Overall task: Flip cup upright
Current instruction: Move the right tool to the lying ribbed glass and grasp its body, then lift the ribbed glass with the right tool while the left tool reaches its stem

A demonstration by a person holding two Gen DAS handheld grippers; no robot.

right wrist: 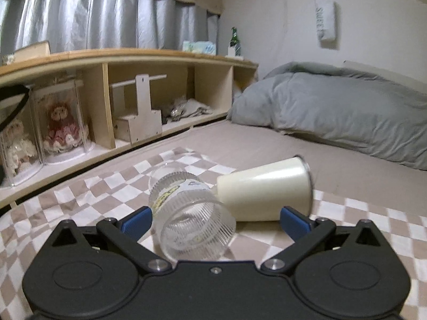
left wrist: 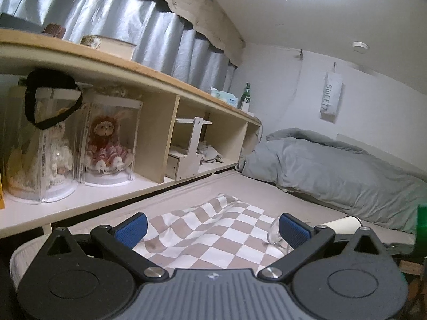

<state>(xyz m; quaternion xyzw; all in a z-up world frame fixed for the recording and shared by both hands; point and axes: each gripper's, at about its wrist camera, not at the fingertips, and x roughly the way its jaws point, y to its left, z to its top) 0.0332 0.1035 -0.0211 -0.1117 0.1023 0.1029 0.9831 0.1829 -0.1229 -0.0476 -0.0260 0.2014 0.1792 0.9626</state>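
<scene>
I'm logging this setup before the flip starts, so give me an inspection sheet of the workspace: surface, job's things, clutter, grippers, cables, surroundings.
Surface: checkered cloth spread on a beige mattress, rumpled at its far edge.
Job's things: clear ribbed glass cup on its side, mouth toward the right wrist camera; cream cup on its side beside it, apparently touching.
Clutter: nothing seen on the cloth besides the cups.
Grippers: left gripper open, empty; right gripper open, the glass cup between its fingers, not clamped.
Cables: nothing seen.
Surroundings: wooden shelf with boxed dolls, green bottle, grey duvet, curtains.

Dim, ceiling glare, fisheye-warped edges.
</scene>
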